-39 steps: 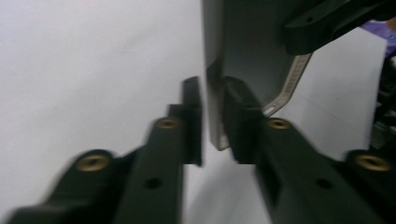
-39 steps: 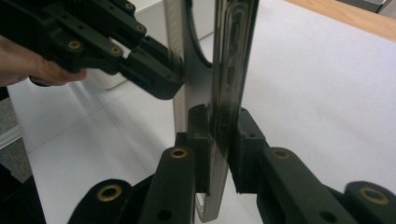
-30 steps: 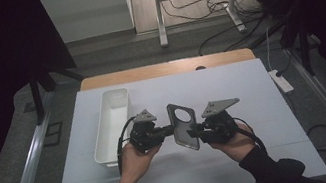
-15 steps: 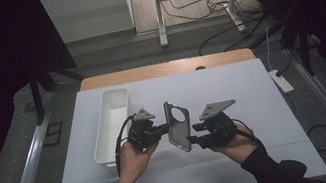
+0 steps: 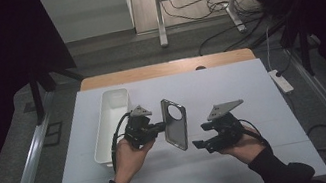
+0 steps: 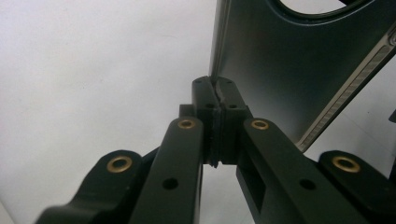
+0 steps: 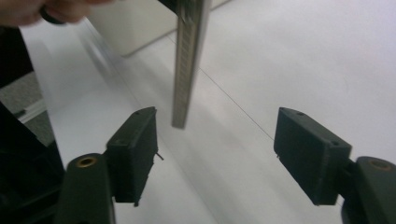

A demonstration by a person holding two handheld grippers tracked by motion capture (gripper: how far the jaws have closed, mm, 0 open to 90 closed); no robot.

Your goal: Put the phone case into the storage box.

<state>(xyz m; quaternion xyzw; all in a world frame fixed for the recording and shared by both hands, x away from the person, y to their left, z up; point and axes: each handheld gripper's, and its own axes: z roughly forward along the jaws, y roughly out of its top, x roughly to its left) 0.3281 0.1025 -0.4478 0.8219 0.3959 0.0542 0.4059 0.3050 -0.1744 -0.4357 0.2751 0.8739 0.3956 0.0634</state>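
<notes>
Left fingers (image 6: 215,95): clamped on the long edge of the dark plate (image 5: 175,122), holding it upright above the worktop (image 5: 251,86).
Right fingers (image 7: 215,149): apart, just been opening; plate's edge hangs ahead of the gap, nothing pinched.
Plate handling: looks thin, stiff, smooth, likely slippery; round hole near its top. Best gripped at a flat edge, away from the hole.
Surface: white, bare worktop; white bin (image 5: 112,123) just left of the left gripper (image 5: 157,127).
Room: dark, cables on the floor beyond.
</notes>
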